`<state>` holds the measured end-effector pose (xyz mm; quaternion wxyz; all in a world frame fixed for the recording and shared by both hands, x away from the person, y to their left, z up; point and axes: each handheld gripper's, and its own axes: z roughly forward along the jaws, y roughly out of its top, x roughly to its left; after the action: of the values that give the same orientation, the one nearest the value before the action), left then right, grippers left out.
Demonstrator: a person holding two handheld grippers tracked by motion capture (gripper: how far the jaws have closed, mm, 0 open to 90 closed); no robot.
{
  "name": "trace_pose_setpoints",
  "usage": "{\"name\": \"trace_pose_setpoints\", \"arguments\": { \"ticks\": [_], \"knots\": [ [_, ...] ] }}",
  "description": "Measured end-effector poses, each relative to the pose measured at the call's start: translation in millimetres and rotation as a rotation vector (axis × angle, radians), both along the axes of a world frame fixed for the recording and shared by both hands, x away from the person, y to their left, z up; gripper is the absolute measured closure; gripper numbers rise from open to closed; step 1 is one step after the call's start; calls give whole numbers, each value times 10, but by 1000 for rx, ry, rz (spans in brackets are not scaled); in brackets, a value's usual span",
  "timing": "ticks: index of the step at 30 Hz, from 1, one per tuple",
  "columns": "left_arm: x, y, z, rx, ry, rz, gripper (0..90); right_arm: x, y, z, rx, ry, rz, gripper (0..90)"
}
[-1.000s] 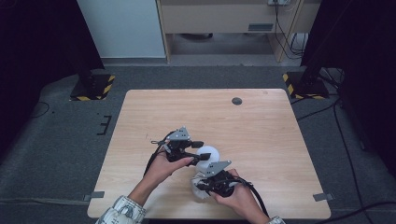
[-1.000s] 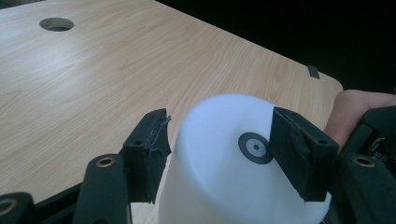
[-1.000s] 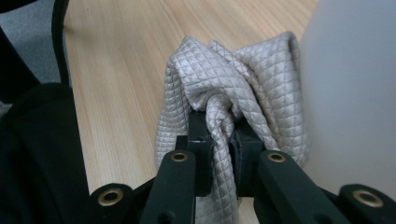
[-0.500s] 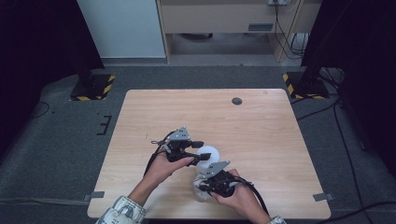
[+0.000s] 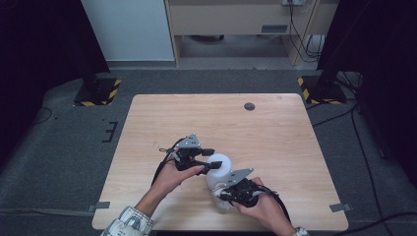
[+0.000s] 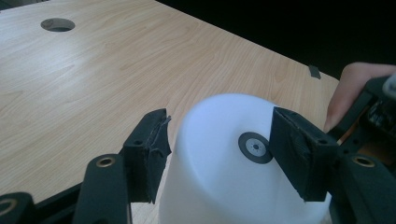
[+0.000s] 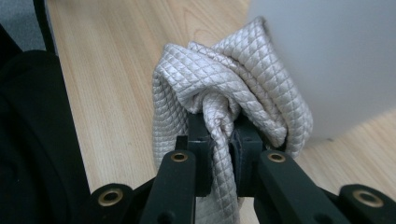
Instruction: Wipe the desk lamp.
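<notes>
Near the table's (image 5: pixel 147 128) front edge, the left gripper (image 6: pixel 219 140) brackets a white plastic container (image 6: pixel 224 177), jaws spread at its sides, perhaps just touching; it looks light, rigid and slippery, best squeezed mid-wall. The right gripper (image 7: pixel 219 140) pinches a soft quilted cloth (image 7: pixel 243 88) bunched against its base
</notes>
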<state>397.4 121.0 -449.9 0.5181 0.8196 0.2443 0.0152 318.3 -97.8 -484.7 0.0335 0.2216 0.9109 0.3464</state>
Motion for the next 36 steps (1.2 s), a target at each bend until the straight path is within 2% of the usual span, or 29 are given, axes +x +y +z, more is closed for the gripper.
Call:
{"name": "trace_pose_setpoints", "arguments": {
  "ticks": [6, 13, 16, 23, 28, 34, 36],
  "knots": [
    [1, 2, 1, 1, -2, -1, 372, 28, -199, 142, 55, -14, -35, 813],
    [4, 2, -1, 0, 0, -2, 372, 131, -472, 219, 108, -32, -134, 814],
    [7, 2, -3, -1, 2, -3, 372, 148, -510, 250, 138, -30, -145, 815],
    [10, 11, -3, -2, 4, -1, 371, 60, -285, 196, 105, -20, -66, 814],
    [17, 21, -1, 1, 2, 3, 372, 15, -150, 211, 124, -34, -36, 815],
    [24, 26, -4, -2, 3, 9, 372, -24, 18, 226, 168, -64, -28, 813],
    [24, 26, -4, -2, 2, 9, 372, -36, 94, 197, 162, -82, -23, 813]
  ]
}}
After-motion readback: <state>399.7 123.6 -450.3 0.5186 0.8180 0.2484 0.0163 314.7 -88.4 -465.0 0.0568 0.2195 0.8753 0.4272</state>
